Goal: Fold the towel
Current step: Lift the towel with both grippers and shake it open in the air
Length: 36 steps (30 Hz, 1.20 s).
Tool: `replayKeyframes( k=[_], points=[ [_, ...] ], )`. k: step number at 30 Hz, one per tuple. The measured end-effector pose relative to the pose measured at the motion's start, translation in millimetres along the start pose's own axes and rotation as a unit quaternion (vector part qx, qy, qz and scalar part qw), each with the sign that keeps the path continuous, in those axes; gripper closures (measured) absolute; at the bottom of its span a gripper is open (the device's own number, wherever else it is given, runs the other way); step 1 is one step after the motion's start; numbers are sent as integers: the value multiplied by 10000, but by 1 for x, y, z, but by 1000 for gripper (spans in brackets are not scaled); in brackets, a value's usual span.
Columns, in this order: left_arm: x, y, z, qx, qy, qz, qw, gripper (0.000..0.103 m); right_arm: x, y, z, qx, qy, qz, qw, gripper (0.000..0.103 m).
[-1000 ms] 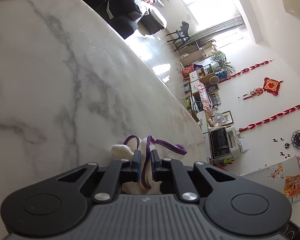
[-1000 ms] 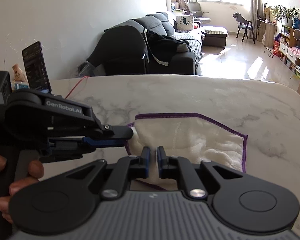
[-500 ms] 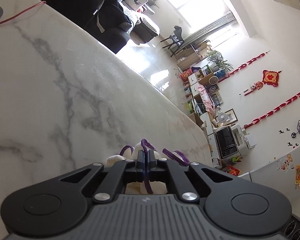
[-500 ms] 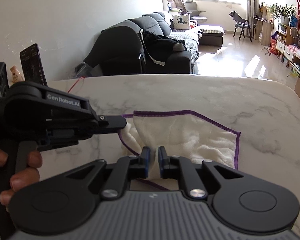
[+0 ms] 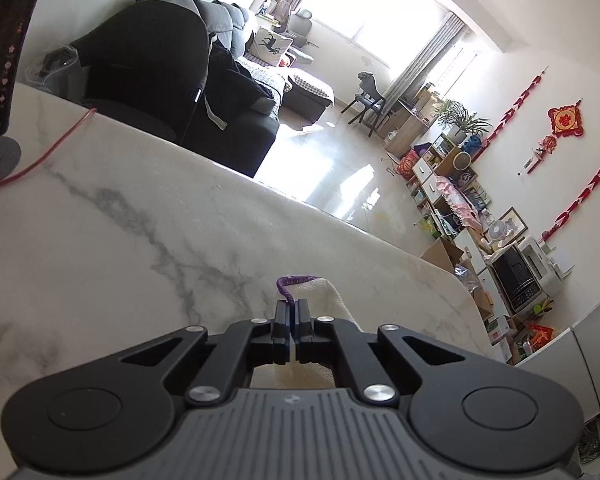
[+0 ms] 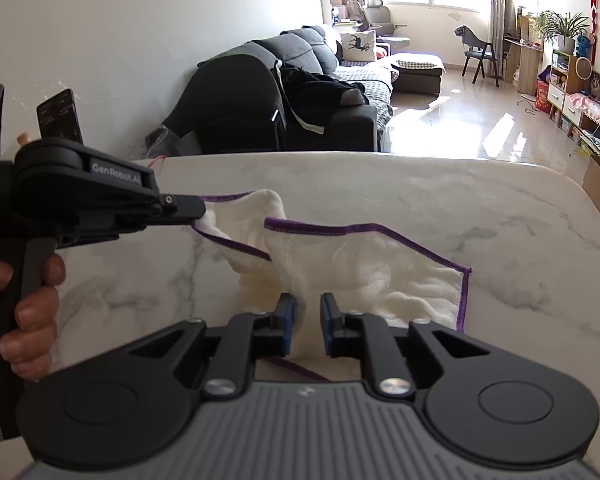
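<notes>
Towel [image 6: 372, 276], one, on table [image 6: 500, 208]; left tool [image 5: 291, 312] pinching its corner; right tool [image 6: 306, 312] just spreading.

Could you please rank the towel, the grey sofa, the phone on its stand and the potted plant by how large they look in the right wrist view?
1. towel
2. grey sofa; the ranking above it is partly due to nearness, since it stands far behind the table
3. phone and potted plant look about alike, so I would not rank them.

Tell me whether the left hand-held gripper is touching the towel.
Touching. The right wrist view shows the left hand-held gripper shut on a corner of the towel, lifting it off the marble table; the left wrist view shows purple hem pinched.
</notes>
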<state>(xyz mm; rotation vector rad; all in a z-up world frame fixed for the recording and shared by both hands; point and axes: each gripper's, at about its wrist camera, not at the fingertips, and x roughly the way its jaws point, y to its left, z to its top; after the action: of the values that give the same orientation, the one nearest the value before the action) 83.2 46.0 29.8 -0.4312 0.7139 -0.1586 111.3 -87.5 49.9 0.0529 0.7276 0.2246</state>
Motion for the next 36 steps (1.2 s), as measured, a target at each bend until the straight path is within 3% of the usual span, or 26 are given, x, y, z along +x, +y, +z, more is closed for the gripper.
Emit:
replayKeyframes(
  k=[8,17,25,31,36],
  points=[
    [6,-2,16,624,-225,740,9950,102,-3,-12,0,106,-24,-172,9998,72],
    [7,2,21,1166,-560,1776,9756,102,-3,-31,-3,212,-44,-476,9986,56],
    [0,8,21,1093,-508,1778,9767,102,-5,-36,7,89,-152,-580,9982,54],
    [3,12,19,1091,-458,1781,9769,102,5,-32,23,26,-108,-224,9997,54],
    [3,14,21,1065,-451,1766,9775,102,27,-34,32,154,202,46,9997,64]
  ],
)
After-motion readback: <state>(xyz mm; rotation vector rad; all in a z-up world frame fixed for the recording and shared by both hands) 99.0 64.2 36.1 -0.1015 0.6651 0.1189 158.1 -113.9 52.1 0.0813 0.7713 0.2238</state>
